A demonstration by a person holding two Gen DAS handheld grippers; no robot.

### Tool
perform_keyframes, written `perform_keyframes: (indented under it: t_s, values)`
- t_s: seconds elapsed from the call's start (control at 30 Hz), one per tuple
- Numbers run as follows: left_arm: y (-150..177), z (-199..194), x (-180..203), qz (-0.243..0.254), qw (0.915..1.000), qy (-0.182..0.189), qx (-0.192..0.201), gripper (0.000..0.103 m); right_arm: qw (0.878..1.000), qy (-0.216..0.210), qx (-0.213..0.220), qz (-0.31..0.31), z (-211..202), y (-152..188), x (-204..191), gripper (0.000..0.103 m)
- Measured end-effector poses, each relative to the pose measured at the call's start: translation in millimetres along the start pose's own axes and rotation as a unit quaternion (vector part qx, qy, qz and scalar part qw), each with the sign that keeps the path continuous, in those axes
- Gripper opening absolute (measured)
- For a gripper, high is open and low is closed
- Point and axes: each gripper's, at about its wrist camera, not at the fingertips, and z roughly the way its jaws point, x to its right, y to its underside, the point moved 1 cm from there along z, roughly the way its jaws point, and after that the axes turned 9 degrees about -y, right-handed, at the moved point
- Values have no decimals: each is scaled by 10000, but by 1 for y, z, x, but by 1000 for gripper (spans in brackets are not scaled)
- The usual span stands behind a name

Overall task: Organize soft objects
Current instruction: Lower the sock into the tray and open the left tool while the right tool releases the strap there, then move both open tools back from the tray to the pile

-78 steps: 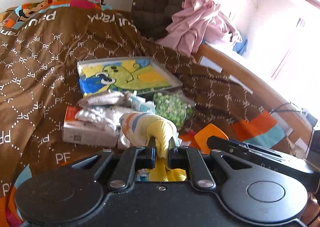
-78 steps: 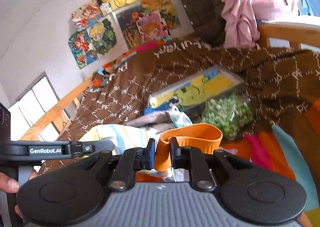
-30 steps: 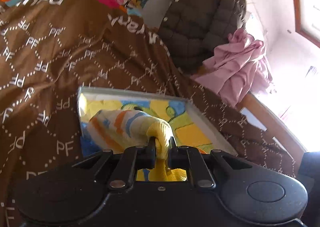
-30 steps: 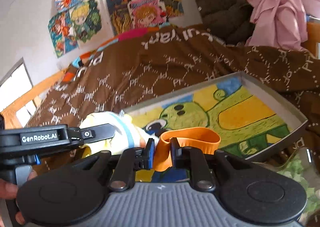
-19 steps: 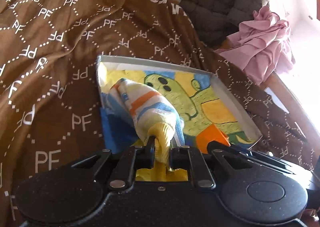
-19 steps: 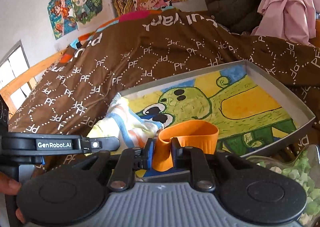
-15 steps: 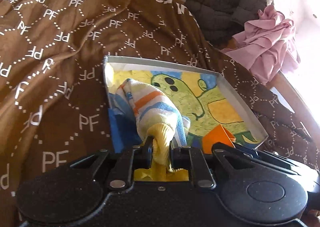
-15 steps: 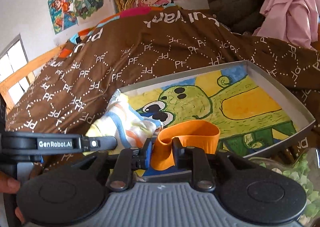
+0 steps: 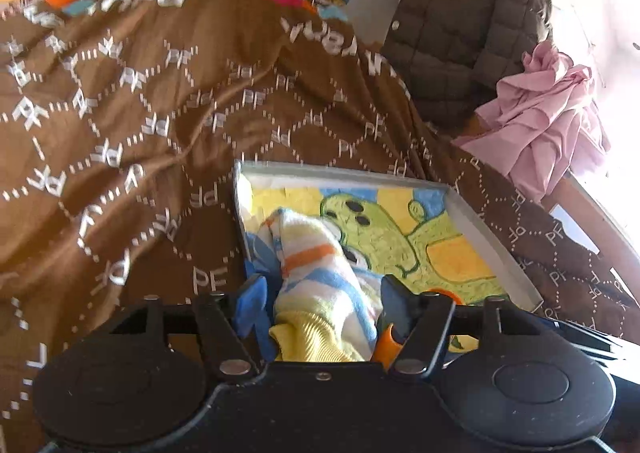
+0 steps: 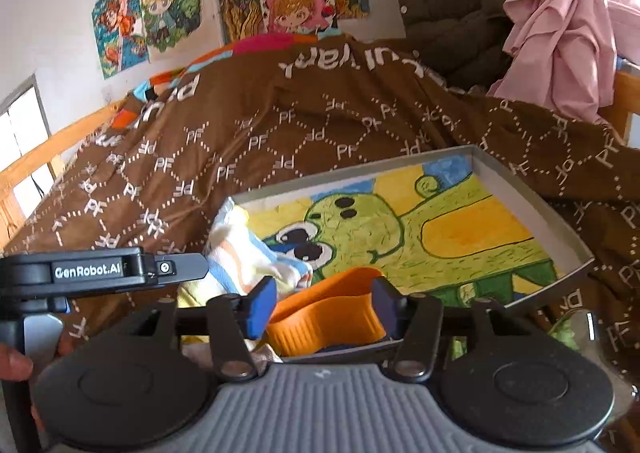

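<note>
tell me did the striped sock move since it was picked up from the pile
Yes. The striped sock has been carried away from the pile and now lies in the painted tray, between the open left claw fingers.

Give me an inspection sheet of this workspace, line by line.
Surface: brown patterned blanket over a bed.
Job's things: striped sock and orange band, both lying in the painted shallow box.
Clutter: bag of green bits at the box's near corner.
Grippers: left gripper open around the sock; right gripper open around the band.
Cables: nothing seen.
Surroundings: cartoon posters, dark quilted jacket, pink cloth, wooden bed rail.
</note>
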Motion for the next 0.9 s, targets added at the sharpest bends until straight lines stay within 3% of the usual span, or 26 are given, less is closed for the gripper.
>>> perform_keyframes:
  t_s: [0.07, 0.3, 0.37, 0.63, 0.9]
  values:
    - [-1, -11, 4, 86, 9996, -89, 248, 77, 9999, 37, 134, 12, -11, -3, -1, 70]
    - [2, -65, 13, 259, 9931, -226, 1119, 100, 9981, -125, 547, 263, -61, -12, 2, 80]
    - [5, -82, 17, 286, 9912, -312, 1256, 101, 9973, -141, 672, 245, -77, -13, 0, 84]
    - [21, -141, 33, 788, 9855, -497, 1420, 102, 9920, -101, 1237, 229, -143, 5, -11, 100]
    - [49, -188, 37, 818, 9870, -599, 1249, 102, 9904, -13, 1321, 416, -194, 34, -12, 102]
